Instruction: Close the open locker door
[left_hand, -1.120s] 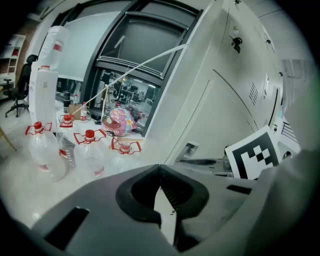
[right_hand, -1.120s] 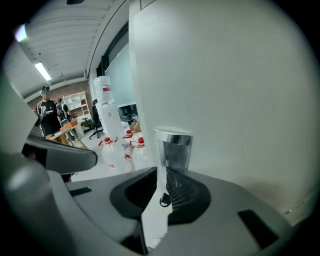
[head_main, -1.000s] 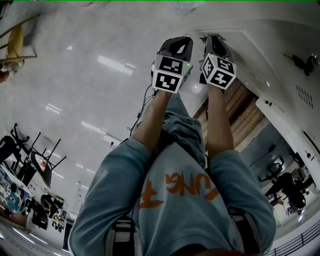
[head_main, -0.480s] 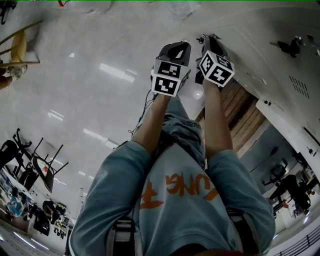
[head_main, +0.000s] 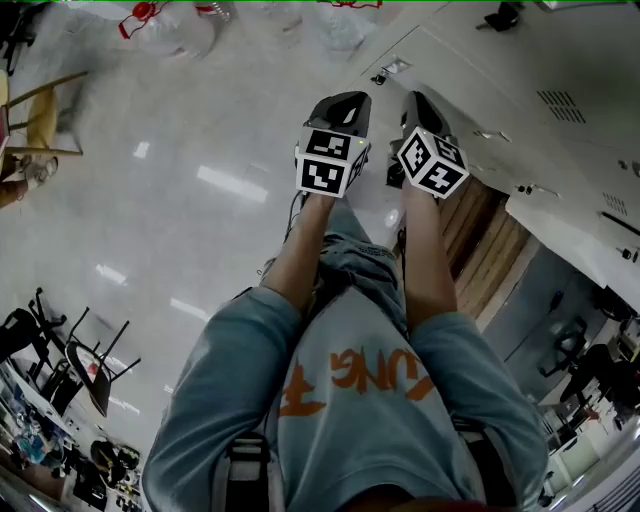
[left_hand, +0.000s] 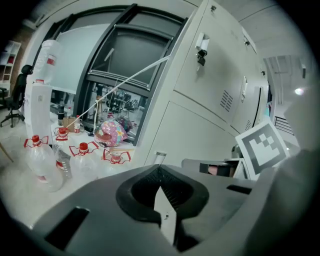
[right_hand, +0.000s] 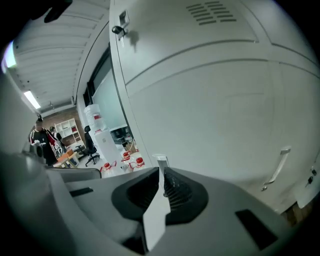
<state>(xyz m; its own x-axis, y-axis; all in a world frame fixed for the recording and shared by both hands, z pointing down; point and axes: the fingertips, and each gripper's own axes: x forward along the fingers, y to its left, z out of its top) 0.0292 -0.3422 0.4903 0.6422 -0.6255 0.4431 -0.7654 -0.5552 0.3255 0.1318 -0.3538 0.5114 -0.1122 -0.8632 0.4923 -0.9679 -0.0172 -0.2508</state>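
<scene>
Obs.: both of your tongs are held out ahead of you, side by side and close together but not touching.

- Left gripper (head_main: 345, 100): jaws together at the tips, nothing between them. It points along the foot of the locker bank (left_hand: 220, 75), which stands to its right, with the clear water bottles (left_hand: 42, 160) on the floor ahead and to its left. Judgement: you carry it idle, shut so it catches nothing.
- Right gripper (head_main: 420, 100): jaws drawn almost together, only a thin slit, nothing in it. A white locker panel fills the space ahead of it and to its right. A slim handle (right_hand: 278, 167) sits low to the right of the jaws, well apart from them.
- Open locker door (head_main: 575, 235): to the right of the right tongs and back toward you, swung out from the bank. A wood-coloured opening (head_main: 485, 235) shows between the door and your right forearm. No jaw touches the door.

Judgement: near-closed jaws suit a push, since a flat door needs a blunt tip more than a grip. The right tongs are the nearer tool, but they now point past the door, so the closing has not yet begun. Watch that the tip lands on the panel, not in the opening.
</scene>
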